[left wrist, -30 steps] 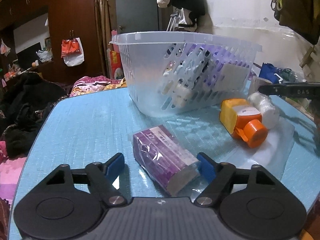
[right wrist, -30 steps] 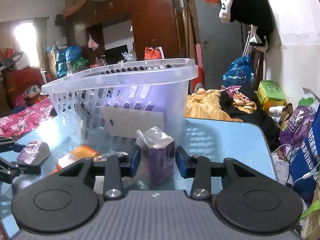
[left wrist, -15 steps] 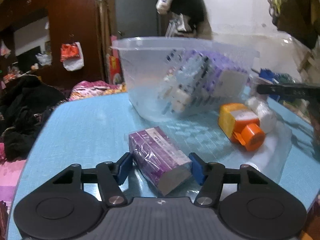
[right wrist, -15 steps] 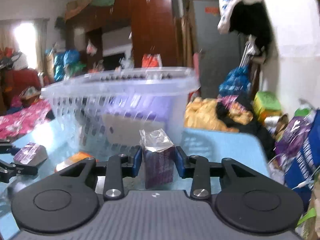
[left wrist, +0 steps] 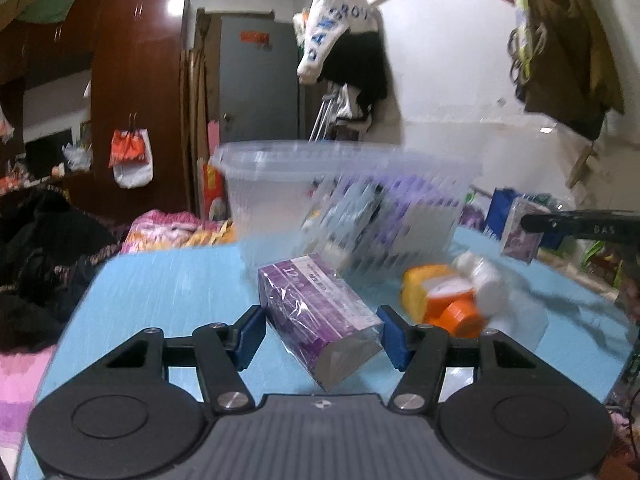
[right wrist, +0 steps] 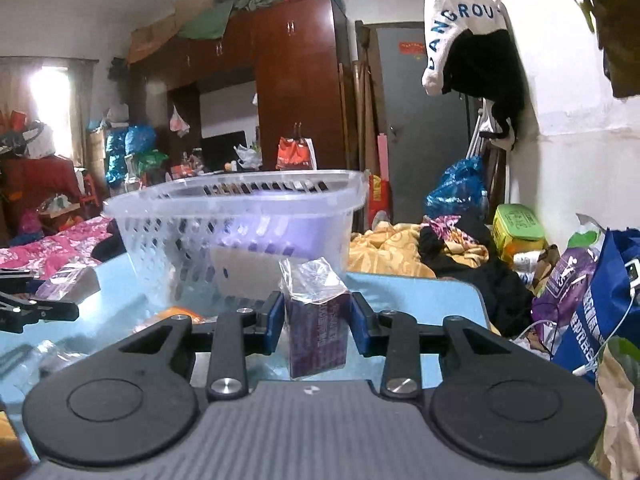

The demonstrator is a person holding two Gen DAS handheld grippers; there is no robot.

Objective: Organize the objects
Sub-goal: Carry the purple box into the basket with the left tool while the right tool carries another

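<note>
My left gripper [left wrist: 320, 336] is shut on a long purple wrapped pack [left wrist: 316, 316], held above the blue table [left wrist: 160, 292]. My right gripper [right wrist: 316, 324] is shut on a second purple pack [right wrist: 316, 332], held upright above the table; it also shows at the right of the left wrist view [left wrist: 520, 232]. A clear plastic basket [left wrist: 340, 208] stands ahead of the left gripper with purple and white packs inside. In the right wrist view the basket [right wrist: 240, 232] is ahead and to the left.
An orange-capped yellow bottle [left wrist: 440, 300] and a white bottle [left wrist: 484, 280] lie on a plastic bag right of the basket. Clothes and bags lie around the table's edges [right wrist: 460, 248]. A wall is to the right.
My left gripper closed on the purple pack and lifted it off the table. My right gripper rose with its pack, and the basket rim now sits lower in both views.
</note>
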